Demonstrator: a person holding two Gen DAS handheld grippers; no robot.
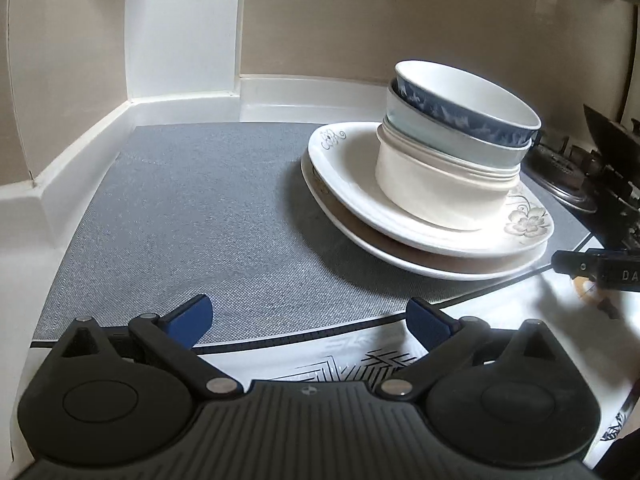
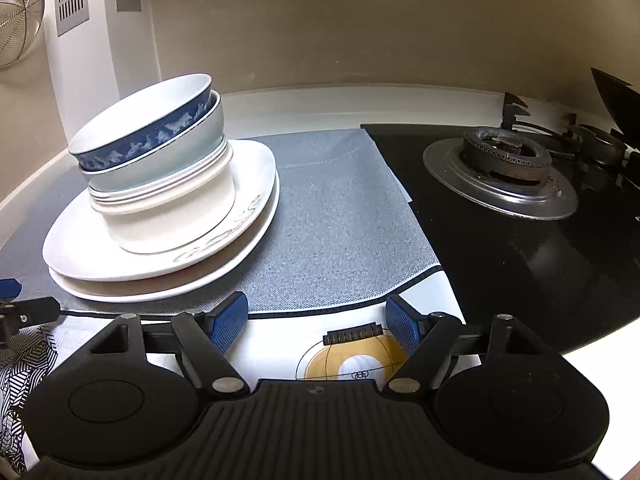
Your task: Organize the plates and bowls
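Left wrist view shows the left gripper (image 1: 308, 322) at the bottom edge, its two blue-padded jaws spread wide with nothing between them, hanging above the near edge of a grey woven mat (image 1: 192, 208). Right wrist view shows the right gripper (image 2: 316, 326) the same way, jaws apart and empty, over a white printed cloth (image 2: 280, 356) with a gold ring pattern.

Beyond both grippers, on the grey mat, stands the stack of dishes. It holds two plates and three bowls. The lower plate (image 1: 400, 256) is white with a brown inner face; the upper plate (image 1: 352, 176) is white with a flower print and lies on it. On the upper plate sits a cream ribbed bowl (image 1: 432, 188), then a pale green bowl (image 1: 436, 132) nested in it, then a blue-banded bowl (image 1: 472, 100) on top, tilted. The stack lies to the right in the left view and to the left in the right view, between the two grippers and touched by neither.

Only the right wrist view shows the black glass hob (image 2: 520, 248) clearly, with one full gas burner (image 2: 504, 156) and a second partly seen at the far right, plus a wire strainer (image 2: 16, 16) hanging at top left. Only the left wrist view shows the white corner column (image 1: 184, 28) behind the mat, and the right gripper's tip at its right edge.
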